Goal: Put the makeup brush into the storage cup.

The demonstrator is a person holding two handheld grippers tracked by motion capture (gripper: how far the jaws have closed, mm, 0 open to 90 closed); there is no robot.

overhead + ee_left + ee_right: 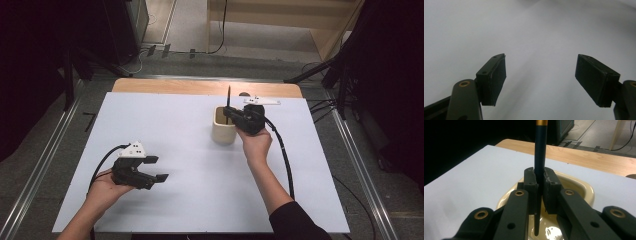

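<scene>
1. Left claw: near the desk's left front corner, low over the white sheet. Released; in the left gripper view the pads stand wide apart with bare sheet between them. It plays no part in this step.
2. Cup: cream, rounded-square, upright, right of centre and toward the far edge of the desk.
3. Pen: dark barrel with a gold band, held upright, lower end already inside the cup, tip close to the glossy bottom.
4. Right claw: clenched on the pen, just above the cup's rim.
5. Step in hand, as I read it: lowering the pen into the cup. To do it well: keep the barrel vertical, lower until the tip meets the bottom, then release gently so it leans on the wall without rocking the cup.
6. Around: wooden desk strip beyond the sheet, black cable trailing from the right claw toward the front edge. Nothing blocks the way; the one risk is the claw nudging the rim.
</scene>
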